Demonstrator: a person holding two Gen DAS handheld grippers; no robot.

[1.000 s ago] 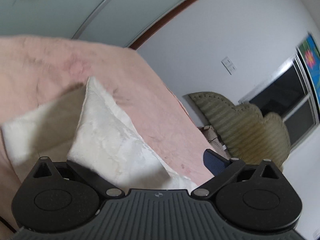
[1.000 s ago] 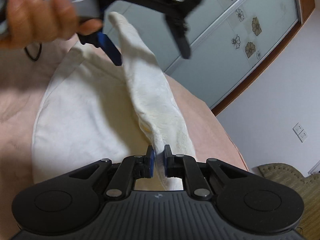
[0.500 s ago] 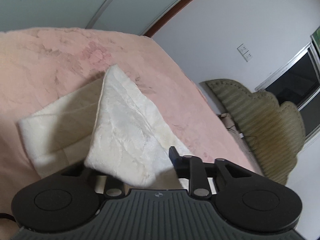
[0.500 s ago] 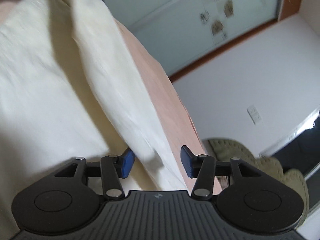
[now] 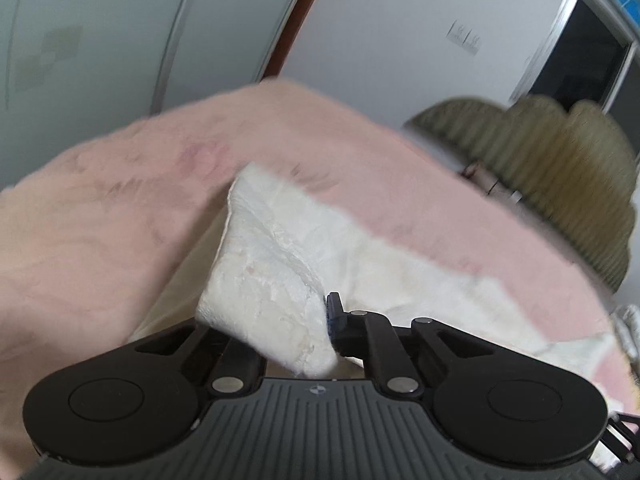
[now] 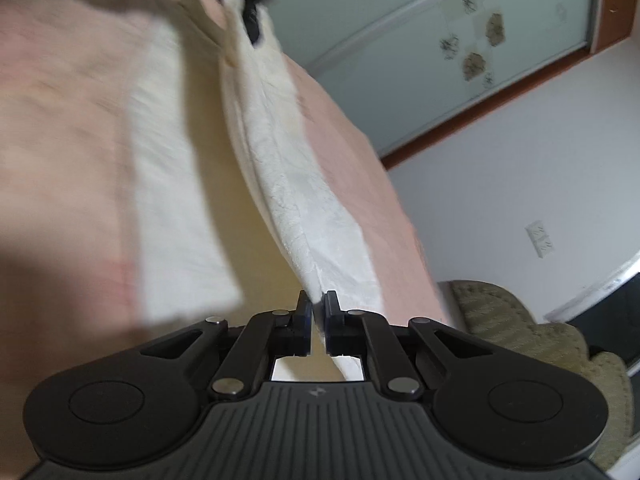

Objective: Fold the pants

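Cream-white pants [image 5: 272,248] lie partly folded on a pink blanket [image 5: 120,208]. My left gripper [image 5: 316,312] is shut on a raised corner of the cloth; the fabric drapes over and hides its left finger. In the right wrist view the pants [image 6: 296,184] form a lifted ridge running from my right gripper [image 6: 316,300], shut on the near edge of the fold, up to the left gripper [image 6: 248,12] at the top. The lower layer lies flat on the blanket [image 6: 60,100] to the left.
An olive-green ribbed chair [image 5: 560,168] stands beyond the bed's far edge, also low on the right as the chair [image 6: 520,320]. Sliding wardrobe doors [image 6: 440,40] with a flower pattern, a wall socket [image 5: 464,36] and a dark window [image 5: 580,52] line the room.
The left jaws went from wide open to shut on the cloth corner, and that gripper rolled. The right jaws opened briefly, shifted along the fold and shut again on it.
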